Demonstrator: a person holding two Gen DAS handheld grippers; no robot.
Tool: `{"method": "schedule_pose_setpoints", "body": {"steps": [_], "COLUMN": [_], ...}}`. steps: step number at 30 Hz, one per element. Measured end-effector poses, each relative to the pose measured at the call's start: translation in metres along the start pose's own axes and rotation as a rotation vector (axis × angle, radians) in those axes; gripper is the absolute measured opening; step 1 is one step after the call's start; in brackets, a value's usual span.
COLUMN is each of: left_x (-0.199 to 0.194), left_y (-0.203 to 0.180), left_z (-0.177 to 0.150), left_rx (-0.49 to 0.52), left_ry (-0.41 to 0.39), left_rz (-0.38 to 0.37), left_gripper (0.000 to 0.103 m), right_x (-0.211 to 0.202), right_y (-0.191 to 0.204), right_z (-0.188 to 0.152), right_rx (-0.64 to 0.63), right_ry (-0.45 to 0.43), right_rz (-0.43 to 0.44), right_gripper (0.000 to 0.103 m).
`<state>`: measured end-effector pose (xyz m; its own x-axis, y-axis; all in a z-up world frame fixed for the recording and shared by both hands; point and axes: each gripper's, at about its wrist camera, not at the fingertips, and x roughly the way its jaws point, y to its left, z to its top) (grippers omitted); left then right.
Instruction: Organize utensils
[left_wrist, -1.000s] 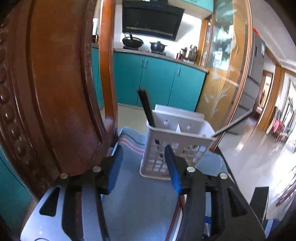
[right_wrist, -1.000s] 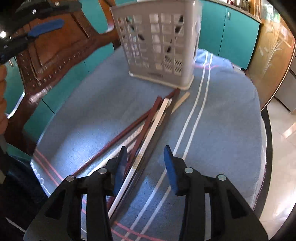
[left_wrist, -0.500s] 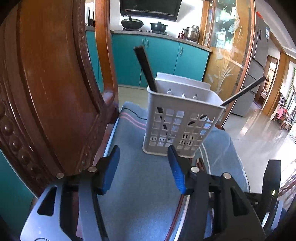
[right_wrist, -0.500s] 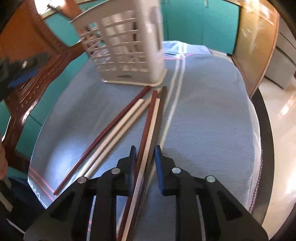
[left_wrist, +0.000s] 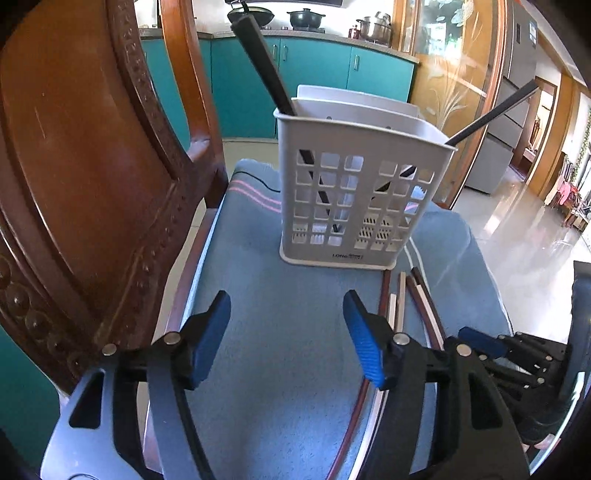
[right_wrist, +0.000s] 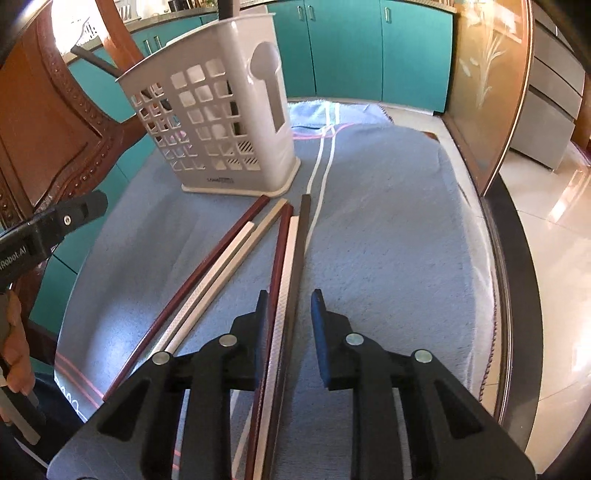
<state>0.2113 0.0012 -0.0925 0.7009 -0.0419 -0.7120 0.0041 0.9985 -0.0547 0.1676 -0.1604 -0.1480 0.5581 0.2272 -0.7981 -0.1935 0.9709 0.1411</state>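
Observation:
A white slotted utensil basket (left_wrist: 354, 192) (right_wrist: 221, 122) stands on a blue towel (right_wrist: 388, 240), with two black chopsticks (left_wrist: 262, 59) leaning in it. Several loose chopsticks, dark red, white and brown, lie in front of it (left_wrist: 400, 295). My right gripper (right_wrist: 288, 295) straddles three of them, a dark red, a white and a dark brown stick (right_wrist: 286, 266). Its jaws stand narrow, with a sliver of towel showing beside the right pad. Three more sticks (right_wrist: 229, 266) lie to their left. My left gripper (left_wrist: 285, 299) hovers before the basket, its jaws opening with nothing between them.
A carved wooden chair back (left_wrist: 74, 166) rises close on the left. The towel covers a round seat, with its rim (right_wrist: 498, 258) and shiny floor to the right. A hand (right_wrist: 14, 350) holds the left gripper (right_wrist: 66, 218). Teal cabinets stand behind.
My left gripper has sunk and tipped down toward the towel, its jaws widening. The right gripper slid over the right-hand sticks and its jaws narrowed around them.

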Motion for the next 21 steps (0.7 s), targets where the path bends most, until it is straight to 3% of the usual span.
{"method": "schedule_pose_setpoints", "body": {"steps": [14,21], "left_x": [0.014,0.018], "left_y": [-0.002,-0.004], "left_z": [-0.004,-0.004], "left_rx": [0.012,0.027], "left_ry": [0.058,0.071], "left_rz": [0.026,0.026], "left_gripper": [0.065,0.065], "right_x": [0.008,0.003], "right_y": [0.001,0.023], "right_z": [-0.005,-0.01], "right_rx": [-0.027,-0.116], "right_ry": [0.031,-0.002], "right_rz": [-0.017,0.04], "right_gripper": [0.023,0.001]}}
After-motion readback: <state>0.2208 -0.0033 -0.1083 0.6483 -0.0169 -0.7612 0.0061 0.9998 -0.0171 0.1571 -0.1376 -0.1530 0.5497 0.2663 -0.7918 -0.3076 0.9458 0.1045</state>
